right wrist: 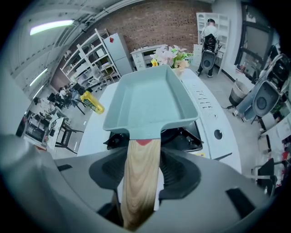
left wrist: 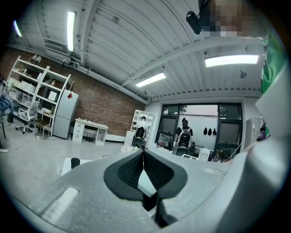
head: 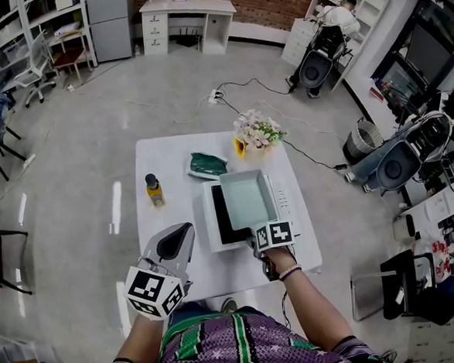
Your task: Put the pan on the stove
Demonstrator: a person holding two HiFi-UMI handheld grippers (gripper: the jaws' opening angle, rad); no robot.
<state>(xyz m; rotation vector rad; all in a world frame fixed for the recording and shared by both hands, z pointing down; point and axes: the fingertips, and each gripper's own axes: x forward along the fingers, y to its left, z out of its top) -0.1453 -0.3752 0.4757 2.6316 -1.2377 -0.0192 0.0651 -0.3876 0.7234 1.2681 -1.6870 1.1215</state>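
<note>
Your pan (head: 247, 199) sits on the stove (head: 223, 216), on the white surface (head: 164, 166). Its long axis runs away from you, the wooden handle (right wrist: 138, 182) pointing back at you. The right hand-held gripper (right wrist: 138, 168) is open, the handle lying loose between its jaws. The left hand-held gripper (left wrist: 143, 154) is closed and empty.

Left gripper (left wrist: 143, 151) jaws closed tip to tip, nothing between them. It points level toward the brick wall (left wrist: 100, 107) and white desk (left wrist: 90, 129).
</note>
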